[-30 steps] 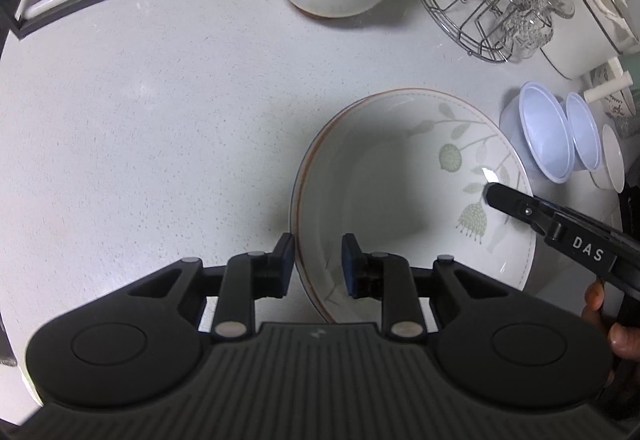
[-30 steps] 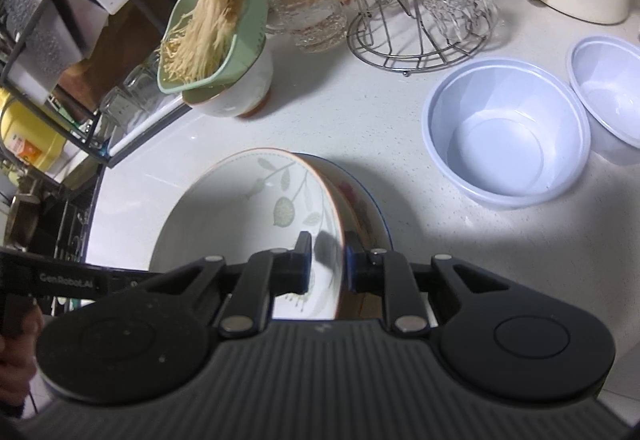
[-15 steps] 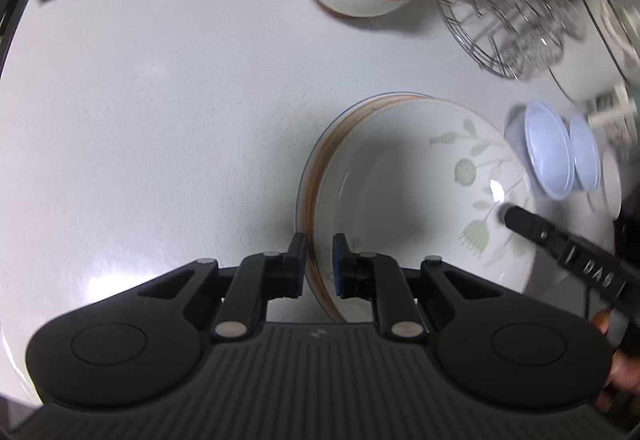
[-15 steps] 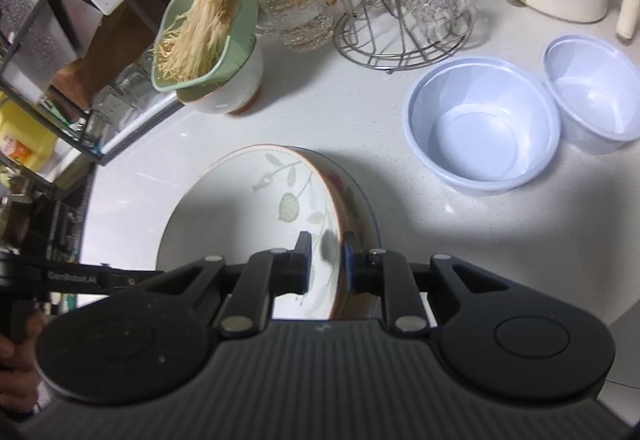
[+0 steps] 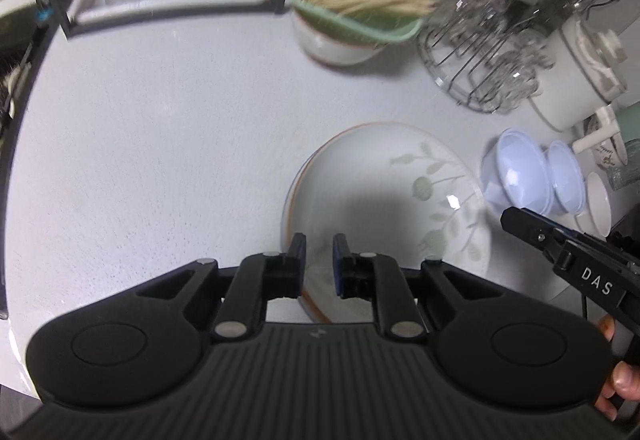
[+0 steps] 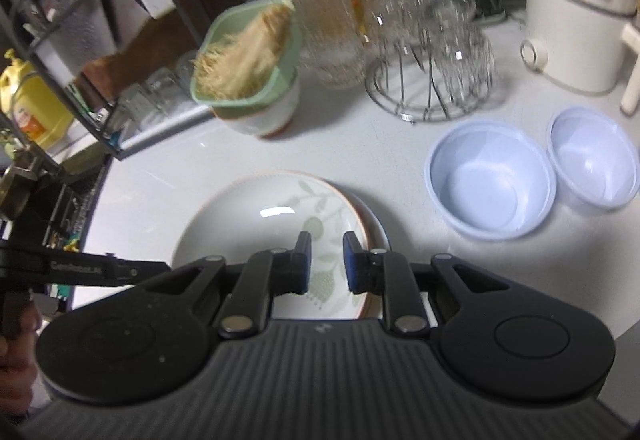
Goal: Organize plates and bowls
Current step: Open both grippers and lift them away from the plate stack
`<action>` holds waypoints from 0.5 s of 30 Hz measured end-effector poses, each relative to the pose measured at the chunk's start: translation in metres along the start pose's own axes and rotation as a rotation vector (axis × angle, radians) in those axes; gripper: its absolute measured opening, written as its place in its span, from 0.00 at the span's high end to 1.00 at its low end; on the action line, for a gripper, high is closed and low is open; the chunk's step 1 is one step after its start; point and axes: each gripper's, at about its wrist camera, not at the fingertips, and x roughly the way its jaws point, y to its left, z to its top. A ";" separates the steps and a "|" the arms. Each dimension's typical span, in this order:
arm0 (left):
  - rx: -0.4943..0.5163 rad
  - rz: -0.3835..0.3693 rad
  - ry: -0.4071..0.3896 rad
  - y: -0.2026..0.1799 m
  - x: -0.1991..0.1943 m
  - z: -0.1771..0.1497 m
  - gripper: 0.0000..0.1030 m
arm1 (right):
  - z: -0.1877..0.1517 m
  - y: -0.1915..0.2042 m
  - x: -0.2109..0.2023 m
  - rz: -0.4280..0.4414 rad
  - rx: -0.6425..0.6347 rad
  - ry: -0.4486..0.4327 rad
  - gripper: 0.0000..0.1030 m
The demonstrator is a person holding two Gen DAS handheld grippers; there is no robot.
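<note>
The left tool is clenched on the near rim of a shallow white ceramic plate with a green leaf pattern and a thin brown edge, one pad outside the rim and one inside. The right tool is clenched on the opposite rim of the same plate, and each tool's black body shows at the edge of the other's view, with the person's fingers on the handles. The plate seems to hang just above the pale speckled surface, a little to the left of a second plate with a blue edge that peeps out beneath its right side.

Two narrow pinches on a smooth glazed rim are not much. If either hand rises or swings faster than the other, the plate may tip, twist in the pads and slip out; it could chip on the plate below. The large pale blue plastic bowl and the smaller one beside it sit near, on the right, and a wide swing could knock them.

Being round, the plate has no long axis of its own. It faces up, roughly level, and the line between the two grips runs across it from left to right.
</note>
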 end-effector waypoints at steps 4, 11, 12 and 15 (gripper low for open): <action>0.002 0.002 -0.090 -0.015 -0.029 -0.003 0.84 | 0.008 0.002 -0.025 0.024 -0.023 -0.055 0.80; 0.015 0.017 -0.205 -0.040 -0.072 -0.014 0.84 | 0.014 0.005 -0.063 0.050 -0.057 -0.127 0.80; 0.019 0.021 -0.216 -0.042 -0.078 -0.017 0.84 | 0.013 0.007 -0.067 0.049 -0.064 -0.131 0.80; 0.038 0.022 -0.237 -0.046 -0.095 -0.027 0.83 | 0.010 0.011 -0.077 0.052 -0.075 -0.135 0.80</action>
